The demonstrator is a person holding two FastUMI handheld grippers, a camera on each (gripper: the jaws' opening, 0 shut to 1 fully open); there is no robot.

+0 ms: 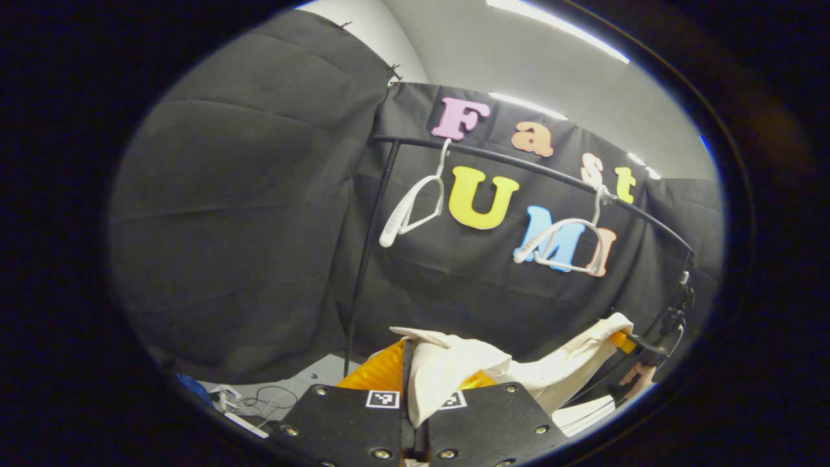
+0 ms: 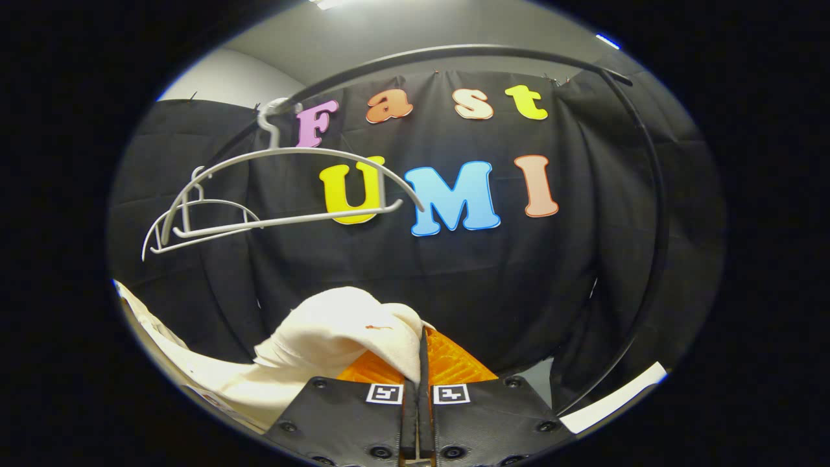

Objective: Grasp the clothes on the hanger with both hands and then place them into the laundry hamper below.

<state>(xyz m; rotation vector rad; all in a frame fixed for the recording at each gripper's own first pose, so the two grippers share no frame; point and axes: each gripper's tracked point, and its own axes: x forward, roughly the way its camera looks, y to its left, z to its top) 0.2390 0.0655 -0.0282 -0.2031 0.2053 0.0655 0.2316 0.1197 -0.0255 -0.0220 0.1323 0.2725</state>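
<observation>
Cream-white soft cotton garment (image 1: pixel 467 370) was already off the two bare white plastic hangers (image 1: pixel 415 207) on the black metal rail (image 1: pixel 519 165) and hung stretched as a band between the two hands, long axis running from the left gripper (image 1: pixel 415 415) across to the right gripper (image 2: pixel 418 389), both about equally engaged. Each gripper's fingers were clenched on a bunched end of the cloth, fabric sitting right at and spilling over the fingertips. Hamper wasn't identifiable in frame, so my read: next move is a joint straight lowering, with the hands kept well apart
</observation>
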